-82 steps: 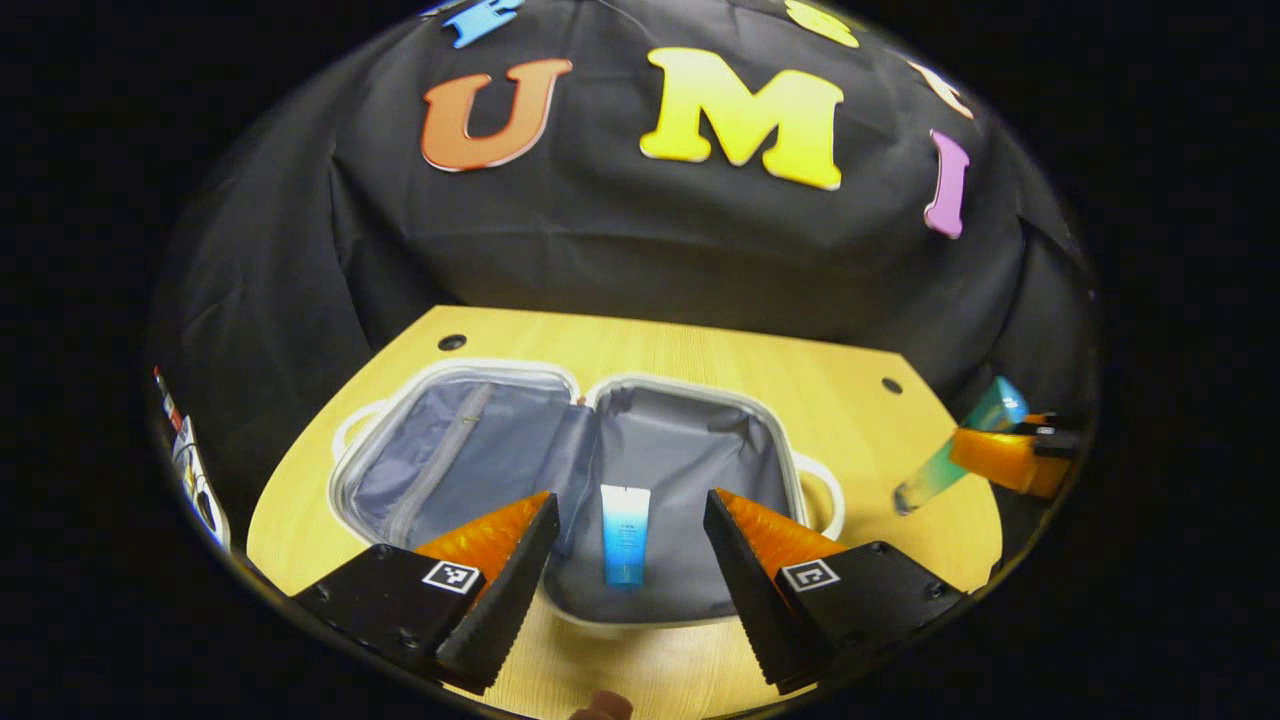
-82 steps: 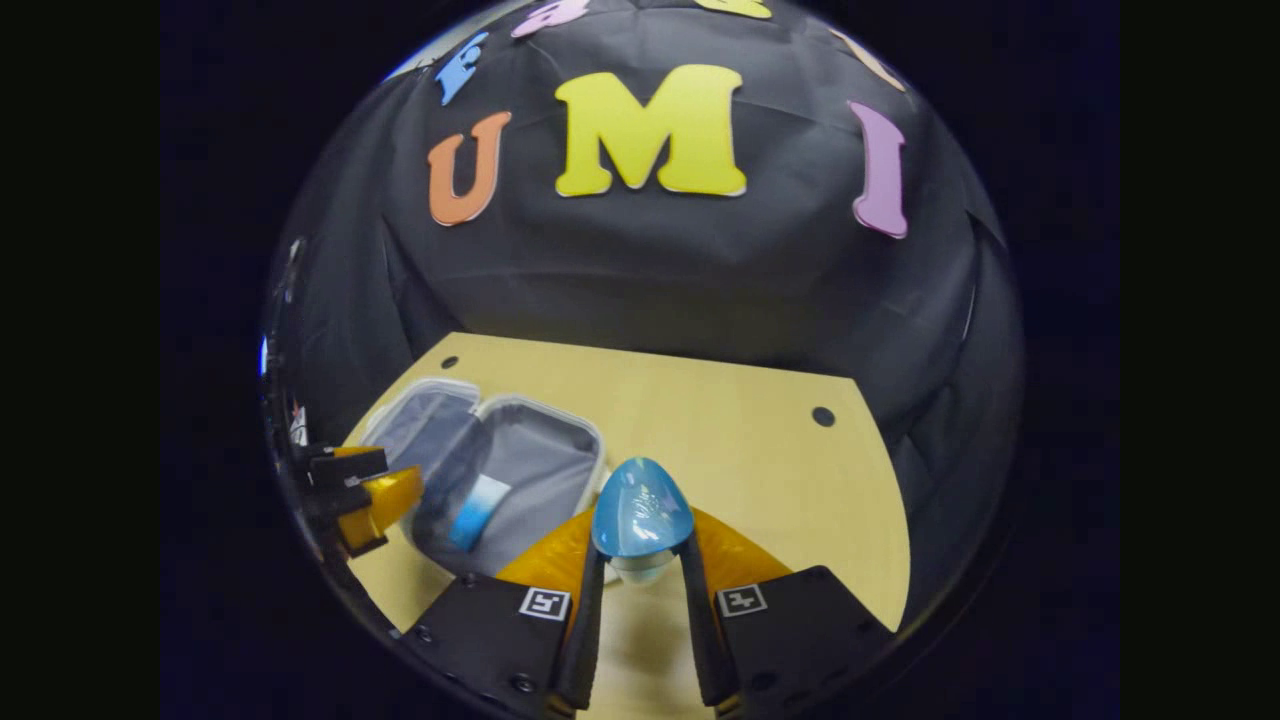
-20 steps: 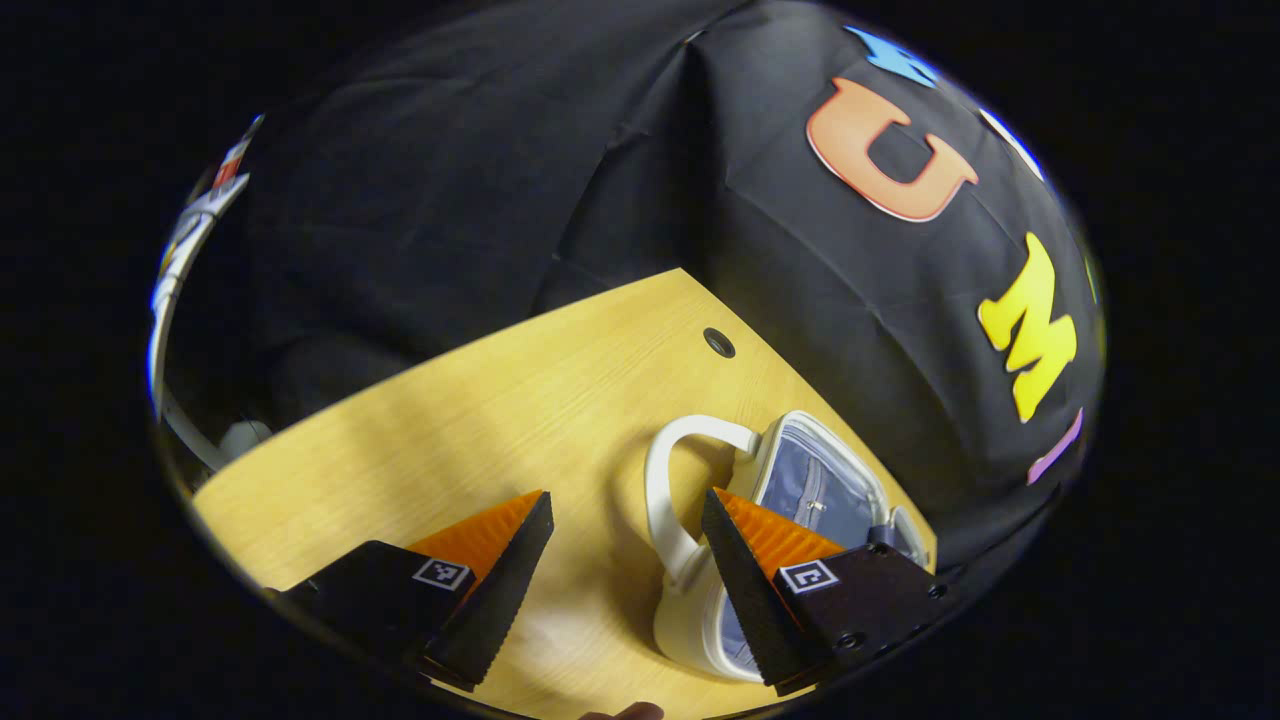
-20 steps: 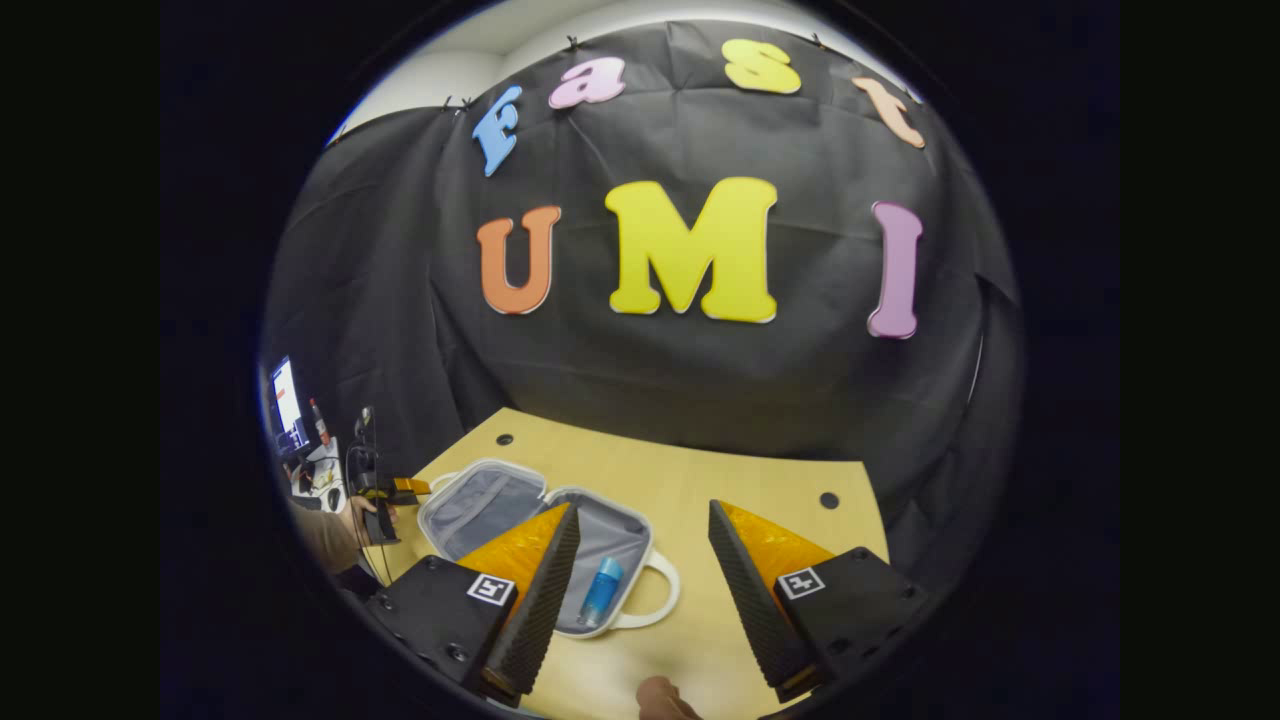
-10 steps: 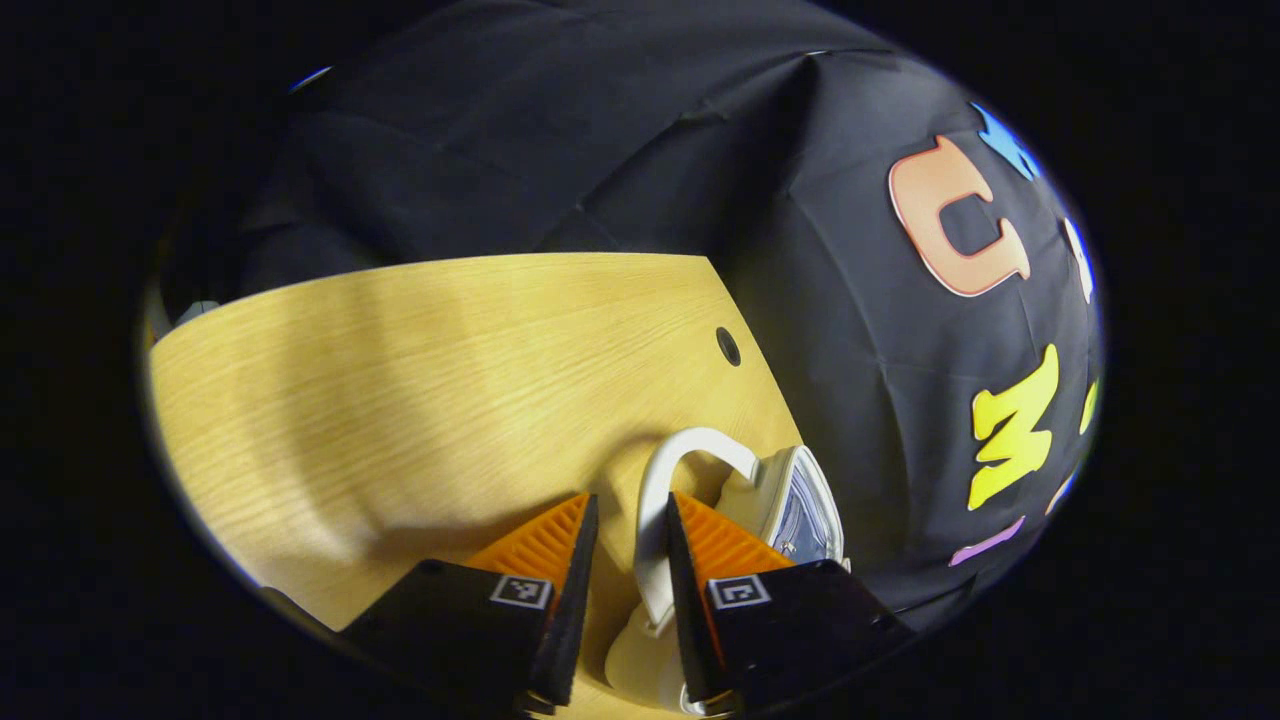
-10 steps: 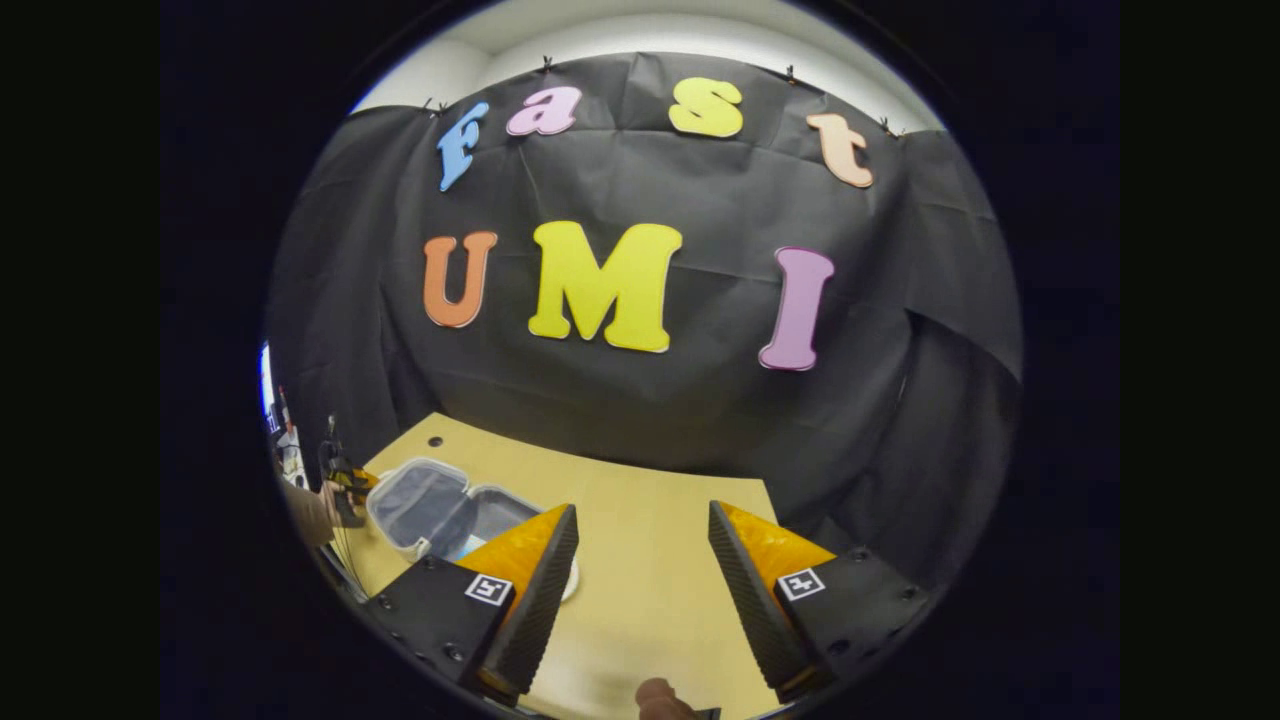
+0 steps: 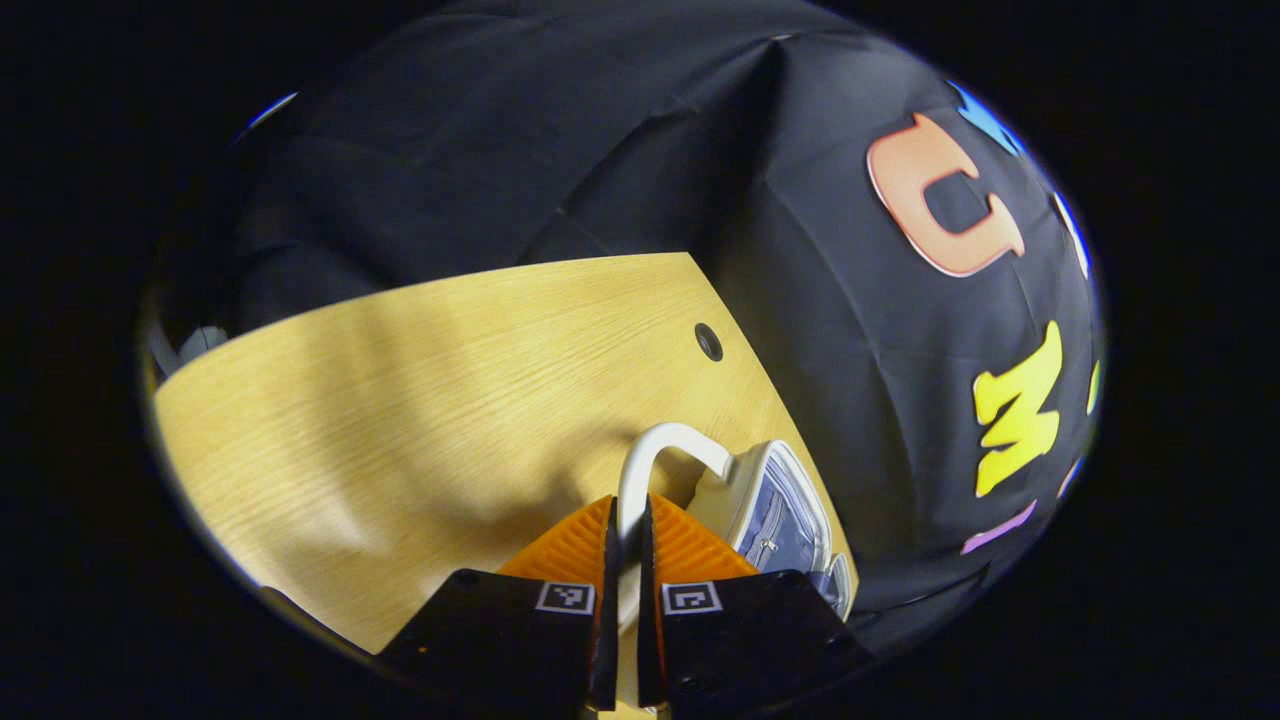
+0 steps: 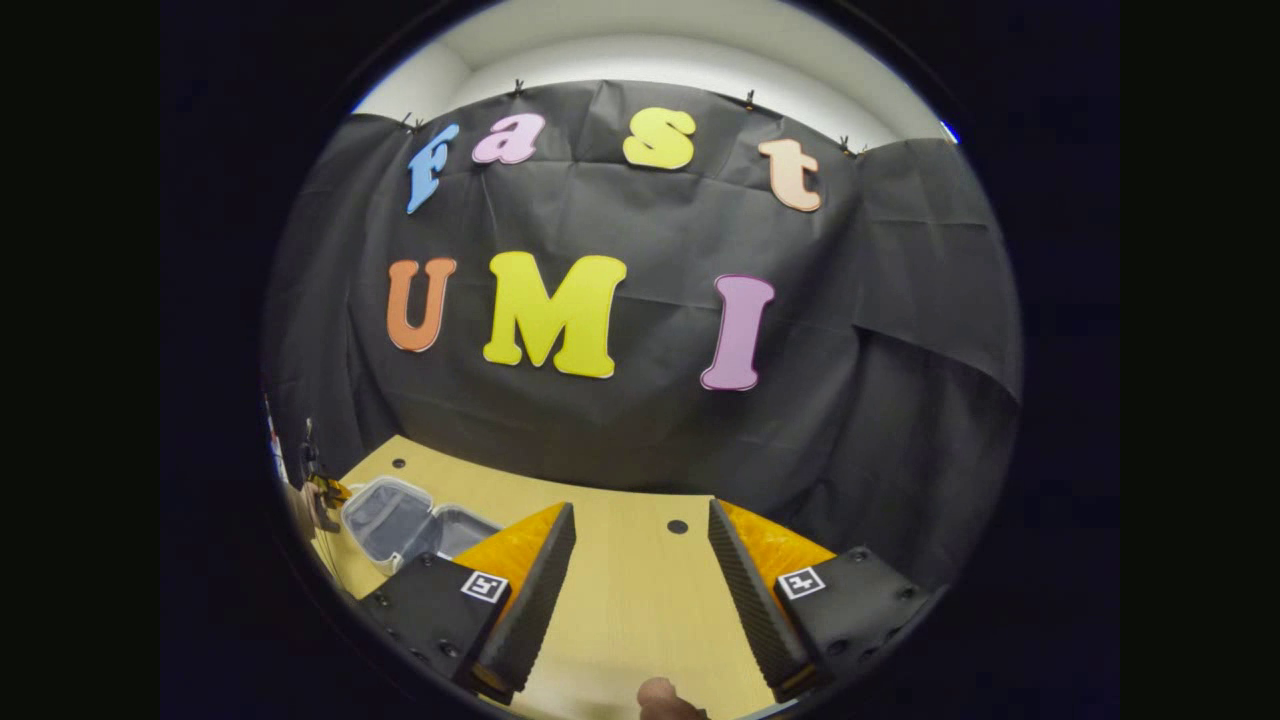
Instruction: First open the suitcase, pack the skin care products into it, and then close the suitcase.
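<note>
Tongs seemingly pinching suitcase handle

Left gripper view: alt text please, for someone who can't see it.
The left tongs are shut on the white handle of the open suitcase, which lies on a wooden table before black cloth.

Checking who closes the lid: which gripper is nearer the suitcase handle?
Left. The left gripper is shut on the suitcase handle. The right gripper hangs open above the table, apart from the suitcase.
</note>
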Tool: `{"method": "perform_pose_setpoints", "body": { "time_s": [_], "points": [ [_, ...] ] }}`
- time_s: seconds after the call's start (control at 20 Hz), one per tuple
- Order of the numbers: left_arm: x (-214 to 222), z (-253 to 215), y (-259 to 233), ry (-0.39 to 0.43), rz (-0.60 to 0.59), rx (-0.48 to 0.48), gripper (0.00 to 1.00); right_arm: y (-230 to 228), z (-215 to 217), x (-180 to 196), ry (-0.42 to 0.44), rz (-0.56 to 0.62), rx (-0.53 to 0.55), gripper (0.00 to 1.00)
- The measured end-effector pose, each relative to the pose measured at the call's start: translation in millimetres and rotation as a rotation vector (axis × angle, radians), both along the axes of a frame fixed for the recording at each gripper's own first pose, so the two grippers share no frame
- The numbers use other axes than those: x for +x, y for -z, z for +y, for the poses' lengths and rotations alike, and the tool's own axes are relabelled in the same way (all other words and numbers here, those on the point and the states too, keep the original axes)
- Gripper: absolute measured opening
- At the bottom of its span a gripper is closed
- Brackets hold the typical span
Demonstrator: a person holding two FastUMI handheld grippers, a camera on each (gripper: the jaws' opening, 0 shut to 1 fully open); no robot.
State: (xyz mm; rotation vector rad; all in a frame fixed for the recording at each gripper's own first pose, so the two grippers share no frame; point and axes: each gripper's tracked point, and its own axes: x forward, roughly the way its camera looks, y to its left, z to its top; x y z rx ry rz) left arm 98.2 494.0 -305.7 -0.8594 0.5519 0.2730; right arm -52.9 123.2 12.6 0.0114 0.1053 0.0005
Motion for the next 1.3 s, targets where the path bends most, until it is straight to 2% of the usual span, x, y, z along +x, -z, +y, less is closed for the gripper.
{"method": "perform_pose_setpoints", "body": {
  "time_s": [0.25, 0.55, 0.95, 1.15, 1.3],
  "points": [
    [2.3, -2.3, -57.8, -0.008, -0.033, 0.149, 0.08, 2.9, -21.7, 3.5, -0.018, -0.015, 0.02, 0.79],
    [0.7, -39.5, -135.6, 0.015, -0.091, 0.364, 0.08, 3.2, -53.0, 16.8, -0.059, -0.024, 0.027, 0.79],
    [-17.7, -131.9, -215.4, 0.086, -0.175, 0.542, 0.08, 7.5, -74.9, 19.8, -0.149, -0.042, 0.078, 0.79],
    [-28.1, -188.2, -227.0, 0.163, -0.193, 0.652, 0.08, 17.0, -88.9, 18.9, -0.17, -0.031, 0.091, 0.79],
    [-32.0, -230.7, -232.6, 0.196, -0.218, 0.667, 0.08, 23.7, -98.2, 19.0, -0.183, -0.018, 0.099, 0.79]
  ]
}}
